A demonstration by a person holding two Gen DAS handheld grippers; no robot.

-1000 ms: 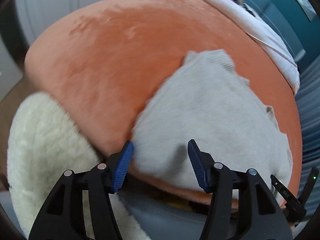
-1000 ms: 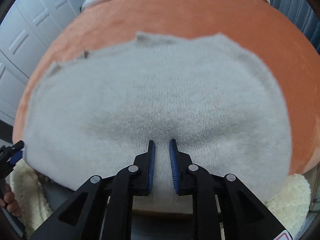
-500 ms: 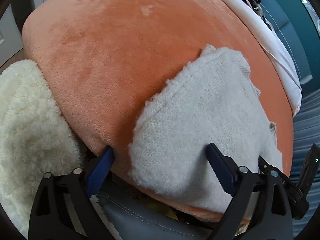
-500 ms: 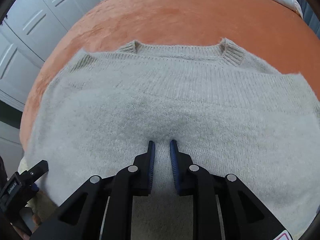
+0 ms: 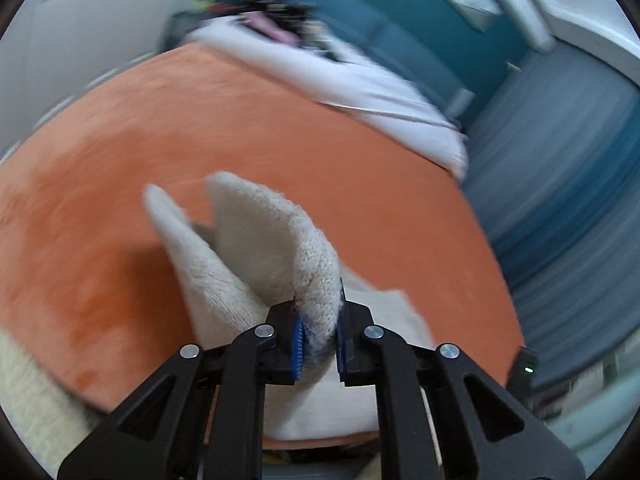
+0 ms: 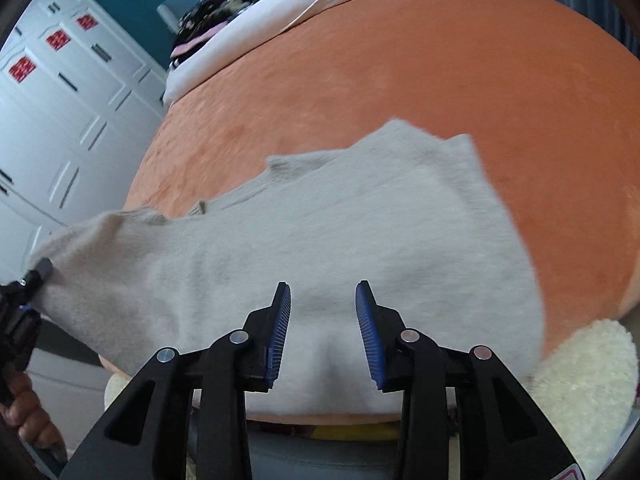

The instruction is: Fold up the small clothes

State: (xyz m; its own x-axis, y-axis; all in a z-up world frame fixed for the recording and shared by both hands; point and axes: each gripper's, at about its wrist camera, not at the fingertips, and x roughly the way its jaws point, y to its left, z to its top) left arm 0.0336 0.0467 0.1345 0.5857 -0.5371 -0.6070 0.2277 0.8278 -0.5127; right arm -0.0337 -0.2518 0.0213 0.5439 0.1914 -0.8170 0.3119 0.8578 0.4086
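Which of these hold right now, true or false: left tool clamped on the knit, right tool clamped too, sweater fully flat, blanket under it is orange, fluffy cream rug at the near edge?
1. The left tool is shut on the cream knitted sweater. True.
2. The right tool is also clamped on the sweater. False: its jaws stand open above the fabric.
3. The sweater lies fully flat. False: the left-hand side is lifted off the surface.
4. It lies on an orange plush blanket. True.
5. A fluffy cream rug shows at the blanket's near edge. True.
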